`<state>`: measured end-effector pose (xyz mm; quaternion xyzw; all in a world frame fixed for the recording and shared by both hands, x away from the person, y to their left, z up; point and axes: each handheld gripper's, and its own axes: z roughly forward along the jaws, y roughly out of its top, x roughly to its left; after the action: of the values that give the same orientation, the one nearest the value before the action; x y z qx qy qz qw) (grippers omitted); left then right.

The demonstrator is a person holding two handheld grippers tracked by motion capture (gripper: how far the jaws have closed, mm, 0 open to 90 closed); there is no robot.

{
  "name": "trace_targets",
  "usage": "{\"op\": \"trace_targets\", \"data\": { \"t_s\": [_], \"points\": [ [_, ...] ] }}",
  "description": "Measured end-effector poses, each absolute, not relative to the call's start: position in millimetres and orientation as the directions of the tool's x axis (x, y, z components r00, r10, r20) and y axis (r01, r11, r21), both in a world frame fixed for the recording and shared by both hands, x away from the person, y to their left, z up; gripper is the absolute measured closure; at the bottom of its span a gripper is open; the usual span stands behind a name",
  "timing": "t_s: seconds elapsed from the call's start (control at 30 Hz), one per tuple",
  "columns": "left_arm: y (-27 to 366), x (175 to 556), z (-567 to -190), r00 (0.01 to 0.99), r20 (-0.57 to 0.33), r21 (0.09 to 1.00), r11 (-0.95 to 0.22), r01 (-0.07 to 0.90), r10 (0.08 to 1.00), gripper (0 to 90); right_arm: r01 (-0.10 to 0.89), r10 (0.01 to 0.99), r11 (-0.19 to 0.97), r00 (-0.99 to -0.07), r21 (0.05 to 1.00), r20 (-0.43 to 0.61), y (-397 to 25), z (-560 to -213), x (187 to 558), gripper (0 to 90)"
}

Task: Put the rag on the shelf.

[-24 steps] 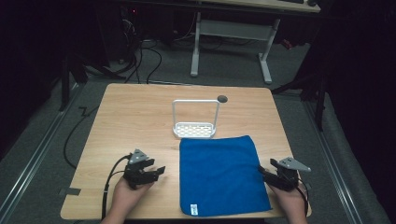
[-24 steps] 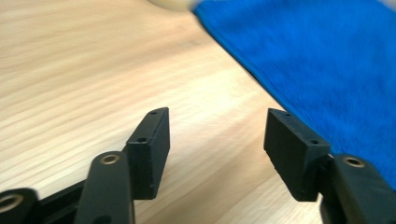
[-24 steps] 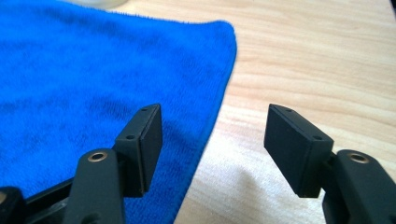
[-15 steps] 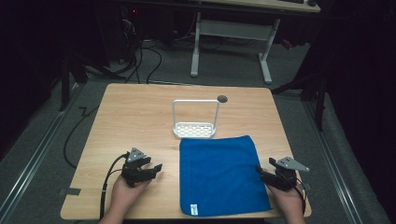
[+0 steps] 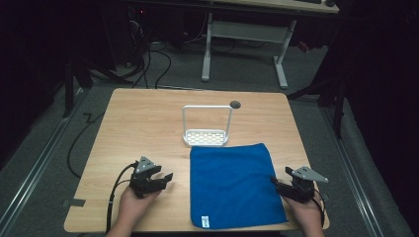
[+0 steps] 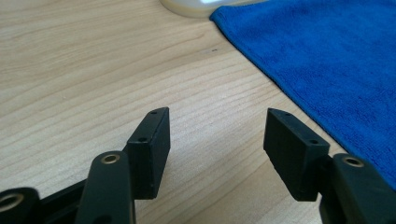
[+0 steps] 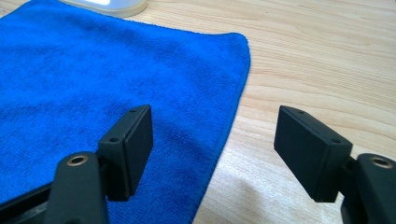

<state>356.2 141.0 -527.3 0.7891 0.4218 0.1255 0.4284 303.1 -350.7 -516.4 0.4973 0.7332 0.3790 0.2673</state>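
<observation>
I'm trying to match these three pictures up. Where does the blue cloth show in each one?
High view: the blue cloth lies flat at the table's near middle, between the two hand-held grippers.
Left gripper view: it fills the upper right, beyond the open jaws.
Right gripper view: it covers the left and middle, its right edge running between the open jaws.
Shared landmark: the white rack at the cloth's far edge, whose base shows at the top of both gripper views.

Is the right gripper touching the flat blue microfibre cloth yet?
Cannot tell. In the right gripper view the right gripper is open astride the blue cloth edge, but no view plainly shows contact or gap.
</observation>
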Motion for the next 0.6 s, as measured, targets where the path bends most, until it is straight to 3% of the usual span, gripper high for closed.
{"op": "trace_targets", "data": {
  "t_s": [0.3,0.47,0.6],
  "points": [
    [139,355,-526,0.632,-0.138,0.802,-0.288,0.524,0.763,41.5,0.529,0.925,0.223,-0.379,0.819,-0.007,-346,-513,303,22.5],
    [135,354,-523,0.651,-0.132,0.811,-0.296,0.504,0.747,43.0,0.532,0.92,0.221,-0.393,0.817,0.007,-344,-509,303,26.2],
    [131,355,-520,0.658,-0.132,0.817,-0.294,0.496,0.741,43.2,0.518,0.921,0.231,-0.389,0.824,-0.014,-341,-507,302,21.8]
  ]
}}
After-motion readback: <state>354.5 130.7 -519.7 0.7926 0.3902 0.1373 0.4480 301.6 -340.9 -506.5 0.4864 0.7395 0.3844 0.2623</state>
